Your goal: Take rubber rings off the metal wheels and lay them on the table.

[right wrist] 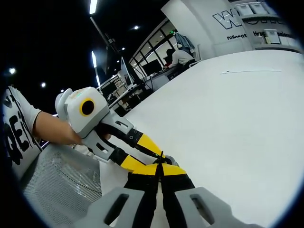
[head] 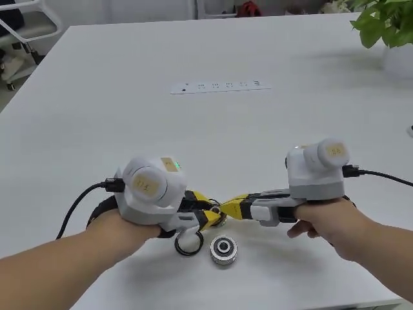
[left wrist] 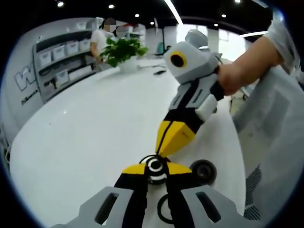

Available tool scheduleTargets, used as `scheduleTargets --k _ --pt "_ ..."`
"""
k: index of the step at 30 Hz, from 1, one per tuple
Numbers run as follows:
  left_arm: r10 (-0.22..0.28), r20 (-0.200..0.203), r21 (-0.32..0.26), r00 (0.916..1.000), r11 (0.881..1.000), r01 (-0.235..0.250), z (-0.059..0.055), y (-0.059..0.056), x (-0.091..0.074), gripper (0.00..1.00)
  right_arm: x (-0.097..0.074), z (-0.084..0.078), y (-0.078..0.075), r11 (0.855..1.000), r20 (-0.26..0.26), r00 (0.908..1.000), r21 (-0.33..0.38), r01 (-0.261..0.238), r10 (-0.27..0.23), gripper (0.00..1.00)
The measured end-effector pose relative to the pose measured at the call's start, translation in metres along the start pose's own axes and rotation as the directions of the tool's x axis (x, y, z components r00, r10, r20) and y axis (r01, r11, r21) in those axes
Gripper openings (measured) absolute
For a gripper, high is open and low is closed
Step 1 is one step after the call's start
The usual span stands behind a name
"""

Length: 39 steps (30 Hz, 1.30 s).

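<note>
My left gripper (left wrist: 154, 168) is shut on a small metal wheel (left wrist: 155, 166) that wears a black rubber ring, held just above the white table (head: 193, 142). My right gripper (left wrist: 159, 153) comes in from the right. Its yellow tips are pressed together on the wheel's black rim. In the head view the left gripper (head: 211, 217) and right gripper (head: 226, 208) meet tip to tip near the front edge. A loose rubber ring (head: 188, 243) lies flat below them. A bare metal wheel (head: 223, 250) lies beside it, the same wheel (left wrist: 203, 171) seen to the right of my left jaws.
A white power strip (head: 219, 85) lies at mid-table. A potted plant (head: 384, 22) stands at the far right corner. Black cables trail from both grippers. The table's front edge runs close below the loose ring and wheel. Office chairs stand beyond the far left.
</note>
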State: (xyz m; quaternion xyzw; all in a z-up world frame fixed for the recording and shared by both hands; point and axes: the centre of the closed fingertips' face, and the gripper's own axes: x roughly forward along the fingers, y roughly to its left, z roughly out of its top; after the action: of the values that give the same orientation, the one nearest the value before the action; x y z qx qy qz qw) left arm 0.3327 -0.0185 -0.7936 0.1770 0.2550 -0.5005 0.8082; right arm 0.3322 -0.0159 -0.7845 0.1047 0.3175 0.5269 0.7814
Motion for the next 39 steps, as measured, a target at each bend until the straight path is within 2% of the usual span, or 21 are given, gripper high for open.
scheduleTargets --k 12,18,33,39 --pt "-0.024 0.037 0.007 0.999 1.0 0.023 0.006 -0.008 -0.009 0.19 0.0 0.001 0.002 1.0 0.003 1.0 0.0 -0.008 0.008 0.0" --pt "-0.032 0.054 0.011 0.998 0.999 0.031 0.01 -0.01 -0.018 0.22 0.0 0.0 0.004 1.0 -0.005 0.9999 -0.011 -0.011 0.011 0.0" --pt "-0.05 0.105 0.001 0.9933 0.999 0.05 0.02 -0.013 -0.041 0.32 0.0 0.007 0.016 0.999 0.014 0.9994 0.007 -0.031 0.031 0.0" --pt "-0.051 0.112 -0.002 0.9924 0.999 0.052 0.019 -0.014 -0.048 0.36 0.0 0.008 0.019 0.999 0.017 0.9989 0.01 -0.043 0.043 0.0"
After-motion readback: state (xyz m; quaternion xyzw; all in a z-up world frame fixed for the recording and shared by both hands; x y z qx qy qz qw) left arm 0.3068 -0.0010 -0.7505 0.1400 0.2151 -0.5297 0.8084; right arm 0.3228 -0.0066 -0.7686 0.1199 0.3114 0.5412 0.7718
